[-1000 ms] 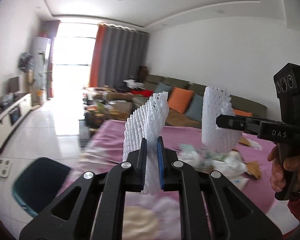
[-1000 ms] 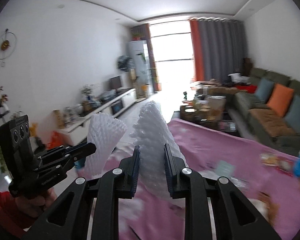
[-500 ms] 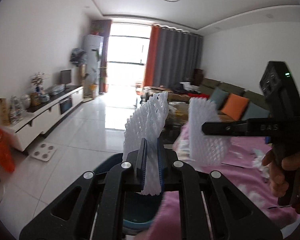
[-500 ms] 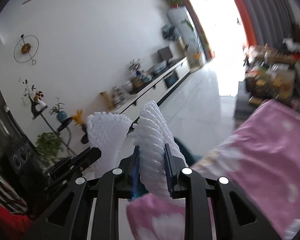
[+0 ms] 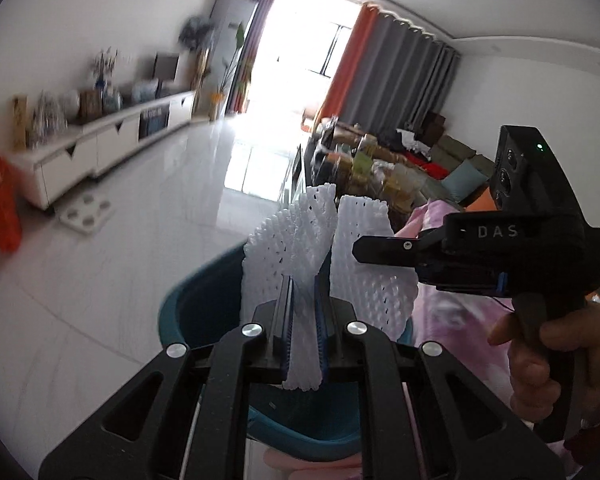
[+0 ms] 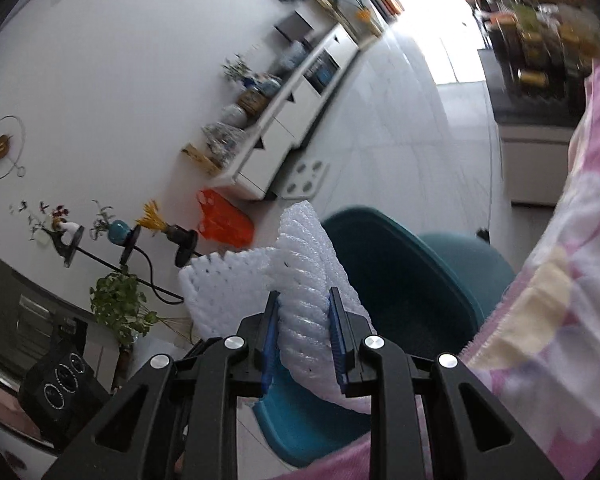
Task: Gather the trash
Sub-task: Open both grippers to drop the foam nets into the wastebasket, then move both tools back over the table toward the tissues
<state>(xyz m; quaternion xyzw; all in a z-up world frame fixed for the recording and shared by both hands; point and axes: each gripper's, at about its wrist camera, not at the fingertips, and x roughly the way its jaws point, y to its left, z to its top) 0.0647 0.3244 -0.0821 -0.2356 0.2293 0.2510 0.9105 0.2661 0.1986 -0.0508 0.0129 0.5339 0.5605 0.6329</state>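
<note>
My left gripper (image 5: 303, 320) is shut on a white foam fruit net (image 5: 288, 248), held upright over a teal trash bin (image 5: 204, 304) on the floor. Beside it on the right, my right gripper (image 5: 360, 246) pinches a second white foam net (image 5: 370, 284). In the right wrist view, the right gripper (image 6: 305, 340) is shut on that thick foam net (image 6: 304, 280) above the bin (image 6: 404, 280). The left gripper's net (image 6: 216, 284) shows at its left, with the left gripper's black body (image 6: 60, 380) low in the corner.
A pink flowered cloth (image 6: 560, 280) hangs at the table edge right beside the bin. White tiled floor (image 5: 140, 220) stretches toward a low white cabinet (image 5: 80, 152), a white scale (image 5: 86, 210) and an orange bag (image 5: 0, 208). A hand (image 5: 548, 356) grips the right tool.
Both grippers swung left and down off the pink table, still holding their foam nets. They now hang over the teal bin, which fills the lower part of both views.
</note>
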